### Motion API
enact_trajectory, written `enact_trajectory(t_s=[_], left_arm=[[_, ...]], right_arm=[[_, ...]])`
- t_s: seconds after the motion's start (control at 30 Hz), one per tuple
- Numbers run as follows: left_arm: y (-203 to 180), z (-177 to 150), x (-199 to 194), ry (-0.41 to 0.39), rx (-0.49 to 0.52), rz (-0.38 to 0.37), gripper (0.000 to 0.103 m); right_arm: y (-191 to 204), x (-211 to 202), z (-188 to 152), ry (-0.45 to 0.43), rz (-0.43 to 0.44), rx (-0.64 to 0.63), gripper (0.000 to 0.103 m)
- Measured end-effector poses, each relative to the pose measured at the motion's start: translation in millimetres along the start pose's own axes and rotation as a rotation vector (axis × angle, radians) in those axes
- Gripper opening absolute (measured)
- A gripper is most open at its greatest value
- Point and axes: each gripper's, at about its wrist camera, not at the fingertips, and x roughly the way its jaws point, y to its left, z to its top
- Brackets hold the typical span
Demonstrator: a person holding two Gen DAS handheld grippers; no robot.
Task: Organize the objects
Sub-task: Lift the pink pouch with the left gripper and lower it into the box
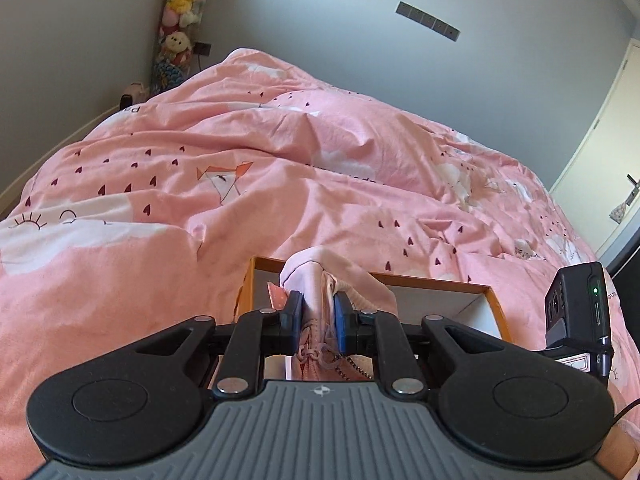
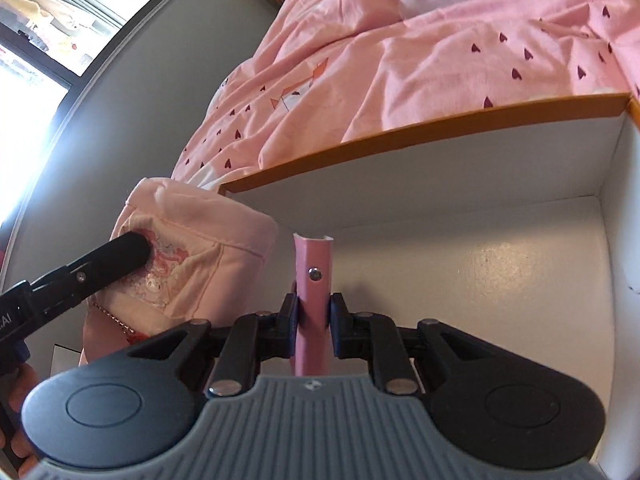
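My left gripper (image 1: 316,312) is shut on a pale pink fabric pouch (image 1: 320,276) with a cartoon print and a bead chain, held over the near left corner of an orange-rimmed cardboard box (image 1: 440,282). The pouch (image 2: 192,248) and a left finger (image 2: 124,254) also show in the right wrist view. My right gripper (image 2: 314,312) is shut on a flat pink strap-like piece with a metal snap (image 2: 314,264), held upright inside the box (image 2: 400,130), above its white floor.
The box lies on a bed under a rumpled pink duvet (image 1: 280,160). A stack of plush toys (image 1: 180,20) stands in the far corner. A door (image 1: 608,140) is at the right, a window (image 2: 60,20) at the left. The right gripper's camera unit (image 1: 576,304) sits beside the box.
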Motion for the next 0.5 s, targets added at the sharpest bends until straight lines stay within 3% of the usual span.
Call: enact_trajectory(t_s=[0.3, 0.5], left_arm=[[26, 8, 18, -0.018, -0.102, -0.009, 0.018], [32, 12, 23, -0.020, -0.130, -0.033, 0.018]], right_arm=[[-28, 54, 28, 0.100, 0.048, 0.055, 0.019], [-41, 72, 33, 0.156, -0.109, 0.089, 0.028]])
